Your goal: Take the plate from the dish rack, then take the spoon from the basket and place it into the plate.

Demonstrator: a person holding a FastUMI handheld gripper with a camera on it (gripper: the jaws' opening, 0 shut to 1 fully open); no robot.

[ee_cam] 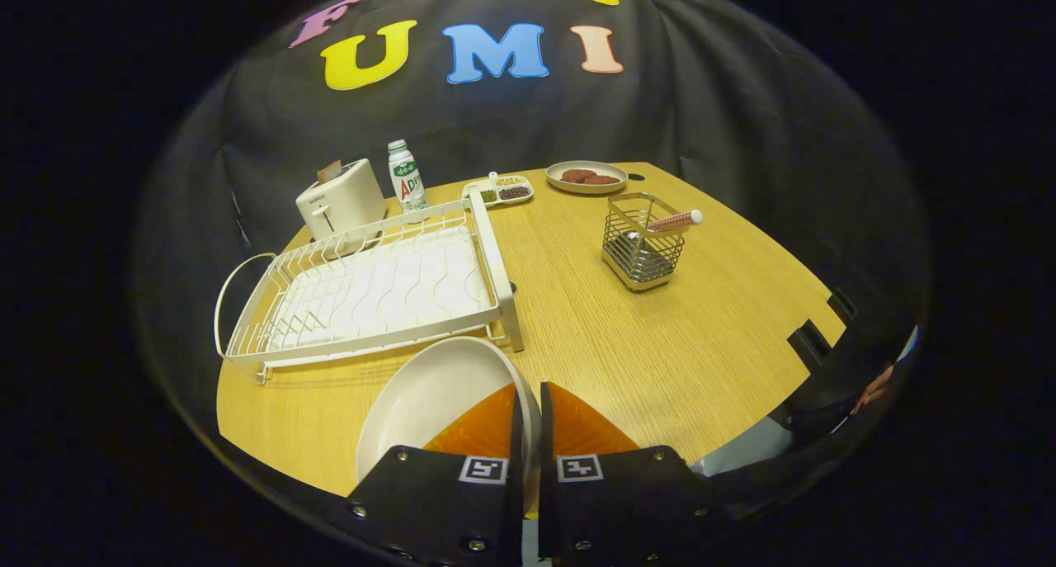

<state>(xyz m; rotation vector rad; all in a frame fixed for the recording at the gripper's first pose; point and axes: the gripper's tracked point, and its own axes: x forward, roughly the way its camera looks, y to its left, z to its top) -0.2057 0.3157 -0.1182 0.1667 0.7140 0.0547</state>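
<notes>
Hand-held gripper [529, 402] pinching plate [429, 398] rim, plate just before dish rack [363, 295]; spoon [672, 220] in basket [642, 249] beyond.

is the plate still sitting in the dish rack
No, the white plate is out of the empty dish rack, its rim pinched between the fingers of the hand-held gripper over the wooden table.
</notes>
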